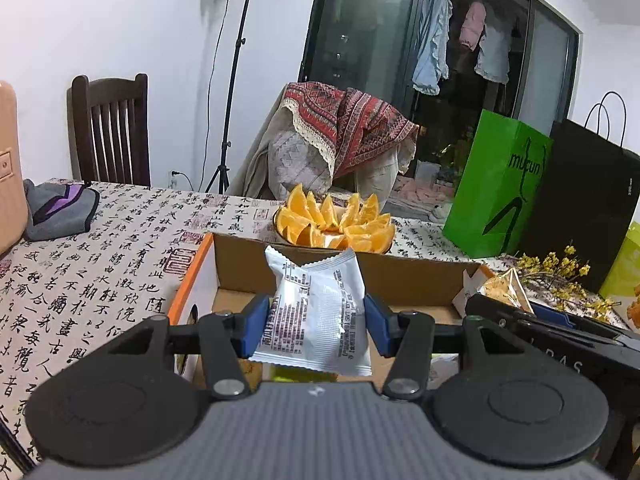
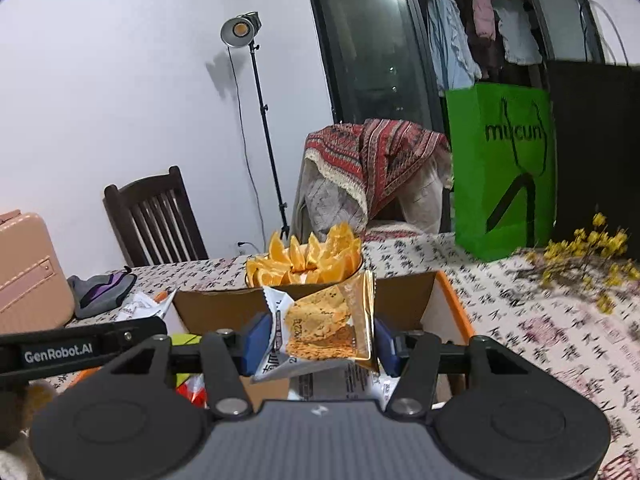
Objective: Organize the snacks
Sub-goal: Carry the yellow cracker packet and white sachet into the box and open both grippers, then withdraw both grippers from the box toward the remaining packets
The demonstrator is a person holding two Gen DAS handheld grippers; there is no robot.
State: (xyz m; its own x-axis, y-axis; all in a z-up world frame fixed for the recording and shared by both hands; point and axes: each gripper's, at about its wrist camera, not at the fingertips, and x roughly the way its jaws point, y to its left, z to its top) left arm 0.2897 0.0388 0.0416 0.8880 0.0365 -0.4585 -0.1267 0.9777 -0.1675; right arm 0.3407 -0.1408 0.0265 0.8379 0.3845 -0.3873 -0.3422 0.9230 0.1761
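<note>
Nearest us, our left gripper pinches one silver packet by its side edges, held over the box. Our right gripper clamps one cracker packet likewise, just right of the left one, also above the box.

We judge both packets light, soft and crinkly, with slick film. The crackers look brittle, so a gentle squeeze at the sealed side edges suits better than pressing the middle.

In the box below lie more packets, partly hidden; we cannot count them.

Beyond the box's far wall sits one bowl of orange wedges. Far right stand one green bag and one black bag; yellow flowers lie near them.
</note>
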